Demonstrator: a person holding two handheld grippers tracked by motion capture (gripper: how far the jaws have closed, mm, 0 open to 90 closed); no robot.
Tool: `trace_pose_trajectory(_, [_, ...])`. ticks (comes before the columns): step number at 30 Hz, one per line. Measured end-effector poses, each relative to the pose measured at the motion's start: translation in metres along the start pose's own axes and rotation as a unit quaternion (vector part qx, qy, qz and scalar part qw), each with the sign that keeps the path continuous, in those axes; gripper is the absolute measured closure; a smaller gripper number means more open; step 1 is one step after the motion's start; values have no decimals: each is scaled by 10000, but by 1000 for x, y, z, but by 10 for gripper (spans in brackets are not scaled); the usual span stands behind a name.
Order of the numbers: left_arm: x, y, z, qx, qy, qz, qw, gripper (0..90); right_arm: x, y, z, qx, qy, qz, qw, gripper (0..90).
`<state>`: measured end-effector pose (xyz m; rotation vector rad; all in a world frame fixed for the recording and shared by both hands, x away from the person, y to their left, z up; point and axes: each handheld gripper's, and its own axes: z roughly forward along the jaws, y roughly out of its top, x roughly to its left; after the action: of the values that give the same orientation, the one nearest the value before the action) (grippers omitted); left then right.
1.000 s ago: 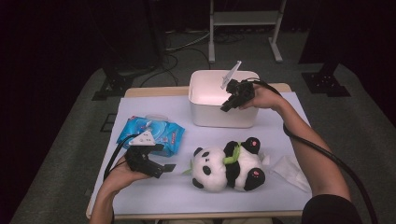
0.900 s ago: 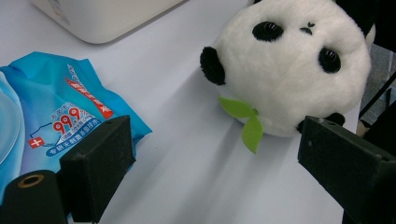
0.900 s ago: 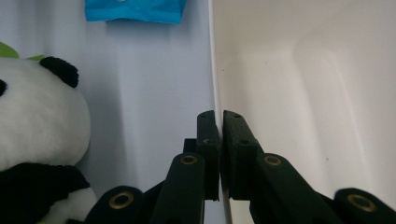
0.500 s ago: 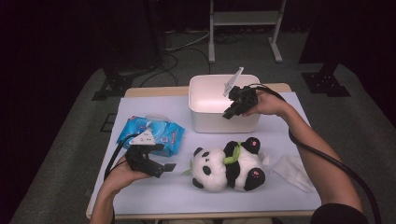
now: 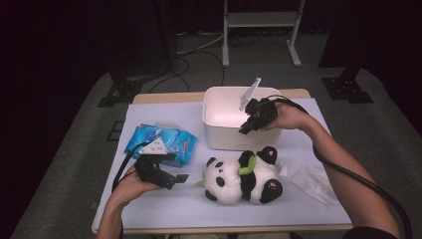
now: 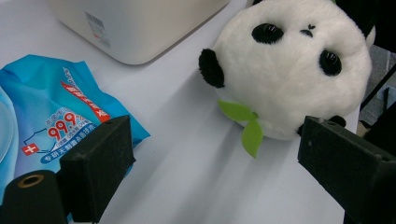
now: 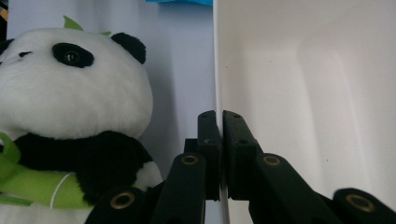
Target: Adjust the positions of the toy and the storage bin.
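right gripper (image 5: pixel 247 127) clamped on near wall of white bin (image 5: pixel 219 130), behind panda (image 5: pixel 244 175) | left gripper (image 5: pixel 169 178) open, idle | tip: keep pinch firm, drag bin level, clear of panda

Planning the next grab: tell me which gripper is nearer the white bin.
Right. The right gripper is shut on the bin's near wall, one jaw on each side. The left gripper is well off, open, near the wipes pack and facing the panda.

Table (image 5: pixel 189 209) — box (image 5: pixel 224 134), panda (image 5: pixel 244 177), wipes (image 5: pixel 164 142)
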<state>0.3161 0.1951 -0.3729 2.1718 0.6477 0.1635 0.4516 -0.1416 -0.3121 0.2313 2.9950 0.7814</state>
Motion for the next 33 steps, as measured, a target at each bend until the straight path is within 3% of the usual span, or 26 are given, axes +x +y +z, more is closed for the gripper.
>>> trace_pose_trajectory(16, [0, 0, -2, 21, 38, 4, 10000, 99, 23, -2, -2, 42, 23, -32, 10000, 858])
trace_pose_trajectory(33, [-1, 0, -1, 19, 25, 14, 10000, 99, 35, -4, -3, 54, 90, -105, 9999, 857])
